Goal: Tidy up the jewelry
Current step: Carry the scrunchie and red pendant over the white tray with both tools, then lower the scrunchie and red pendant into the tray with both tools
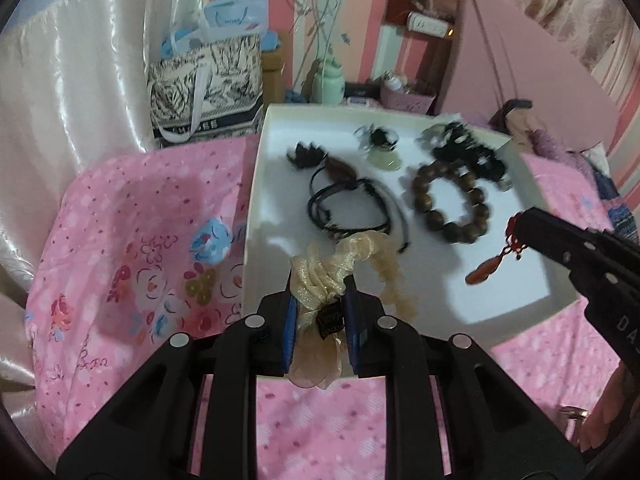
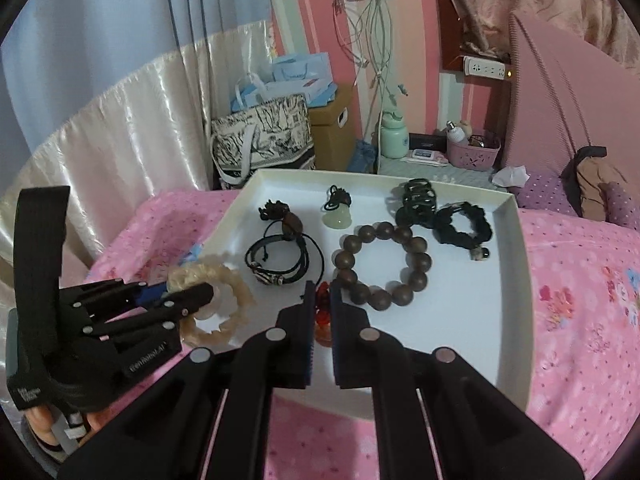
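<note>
Nearest, the left claw (image 1: 320, 312) is clamped on a soft, light cream scrunchie (image 1: 332, 276) at its bunched fabric, and the right claw (image 2: 322, 312) pinches a small red pendant (image 2: 323, 320), likely fragile. Beyond, the wooden bead bracelet (image 2: 382, 266) lies in the white tray (image 2: 508, 280) on the bed.

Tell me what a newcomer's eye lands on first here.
The white tray on the pink bedspread, with a brown wooden bead bracelet at its centre. The left tongs grip a cream gauze scrunchie at the tray's near left edge; the right tongs pinch a small red pendant.
</note>
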{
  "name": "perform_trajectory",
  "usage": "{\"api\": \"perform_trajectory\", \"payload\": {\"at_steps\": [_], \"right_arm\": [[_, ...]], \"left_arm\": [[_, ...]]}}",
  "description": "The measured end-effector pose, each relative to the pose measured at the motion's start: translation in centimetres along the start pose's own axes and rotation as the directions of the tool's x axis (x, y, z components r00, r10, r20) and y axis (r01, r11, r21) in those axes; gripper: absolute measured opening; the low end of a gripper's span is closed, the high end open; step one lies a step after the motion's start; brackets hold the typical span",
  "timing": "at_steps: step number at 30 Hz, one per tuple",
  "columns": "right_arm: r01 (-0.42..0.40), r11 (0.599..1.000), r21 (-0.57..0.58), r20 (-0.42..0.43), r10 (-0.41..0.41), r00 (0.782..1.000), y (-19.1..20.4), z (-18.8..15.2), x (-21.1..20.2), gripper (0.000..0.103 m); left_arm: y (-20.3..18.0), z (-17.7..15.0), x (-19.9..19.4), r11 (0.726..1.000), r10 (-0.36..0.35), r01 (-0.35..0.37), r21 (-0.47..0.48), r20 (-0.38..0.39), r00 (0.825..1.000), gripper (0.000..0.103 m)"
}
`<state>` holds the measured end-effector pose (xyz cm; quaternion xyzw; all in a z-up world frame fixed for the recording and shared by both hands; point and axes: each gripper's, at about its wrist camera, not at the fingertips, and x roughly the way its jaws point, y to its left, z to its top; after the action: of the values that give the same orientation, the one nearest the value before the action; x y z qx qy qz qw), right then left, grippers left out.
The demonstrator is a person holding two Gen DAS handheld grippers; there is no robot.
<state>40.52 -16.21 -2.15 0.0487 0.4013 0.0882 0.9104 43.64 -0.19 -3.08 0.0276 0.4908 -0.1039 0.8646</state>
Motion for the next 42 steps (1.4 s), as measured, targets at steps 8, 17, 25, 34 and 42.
{"api": "perform_trajectory", "payload": {"at_steps": [8,17,25,34,42], "right_arm": [[0.062,0.998,-0.023,-0.042,-0.063,0.997,0.2,-1.2,4.0,0.006],[0.109,0.994,-0.019,-0.104,-0.111,0.988,-0.5,-2.1,5.9,0.006],[0.119,0.992,-0.027,-0.103,-0.122,0.987,-0.3,-2.4,6.0,0.006],[0.114,0.993,-0.011,-0.108,-0.114,0.988,-0.5,-2.5,6.2,0.009],[0.108,0.994,0.003,-0.115,-0.107,0.988,-0.9,-2.5,6.3,0.009]], "left_arm": [[0.1,0.3,2.0,0.999,0.050,-0.050,0.013,0.003,0.999,0.019],[0.2,0.0,3.4,0.997,0.076,-0.076,0.010,-0.005,0.997,0.020],[0.1,-0.1,3.6,0.997,0.079,-0.079,0.009,-0.004,0.997,0.021],[0.0,-0.2,3.6,0.996,0.088,-0.088,0.018,0.001,0.996,0.025],[-0.1,-0.2,3.7,0.997,0.077,-0.077,0.015,-0.003,0.997,0.027]]}}
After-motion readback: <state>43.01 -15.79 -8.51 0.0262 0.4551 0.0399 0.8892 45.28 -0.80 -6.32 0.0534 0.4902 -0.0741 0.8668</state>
